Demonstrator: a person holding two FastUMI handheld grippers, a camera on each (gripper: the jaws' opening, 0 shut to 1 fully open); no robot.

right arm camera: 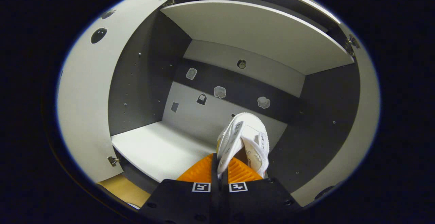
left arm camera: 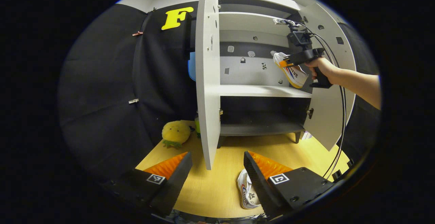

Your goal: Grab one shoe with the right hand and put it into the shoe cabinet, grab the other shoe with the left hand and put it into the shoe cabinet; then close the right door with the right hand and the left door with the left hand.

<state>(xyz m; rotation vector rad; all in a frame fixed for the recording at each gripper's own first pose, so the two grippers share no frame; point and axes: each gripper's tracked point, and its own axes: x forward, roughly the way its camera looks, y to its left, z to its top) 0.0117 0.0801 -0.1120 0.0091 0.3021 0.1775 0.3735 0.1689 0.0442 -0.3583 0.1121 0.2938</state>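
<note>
**Q:** Location of the two shoes?

**A:** The first shoe (right arm camera: 243,142) is clamped in my right gripper (right arm camera: 219,171); both fingers are pressed together on its collar. In the left gripper view that shoe (left arm camera: 293,71) hangs toe-down, above the right end of the middle shelf (left arm camera: 261,90), not resting on it. The second shoe (left arm camera: 248,191) lies on the wooden table (left arm camera: 210,186), just beside the right-side finger of my left gripper (left arm camera: 217,169).

**Q:** Status of the left gripper?

**A:** Jaws spread wide, nothing between them. It sits low over the table, facing the shoe cabinet (left arm camera: 258,64).

**Q:** Cabinet condition?

**A:** Both doors stand open. The left door (left arm camera: 207,81) is edge-on to my left gripper; the right door (left arm camera: 331,91) swings outward behind my right hand (left arm camera: 321,68). In the right gripper view, the middle shelf (right arm camera: 159,149) is pale and bare, an upper shelf (right arm camera: 258,30) sits overhead, and the back panel (right arm camera: 221,95) has a dark band with several small cut-outs.

**Q:** Surroundings?

**A:** The cabinet stands on short legs on the table. A yellow plush toy (left arm camera: 175,134) lies left of it, against the black cloth wall (left arm camera: 108,88). A cable (left arm camera: 341,125) hangs from my right gripper.
</note>
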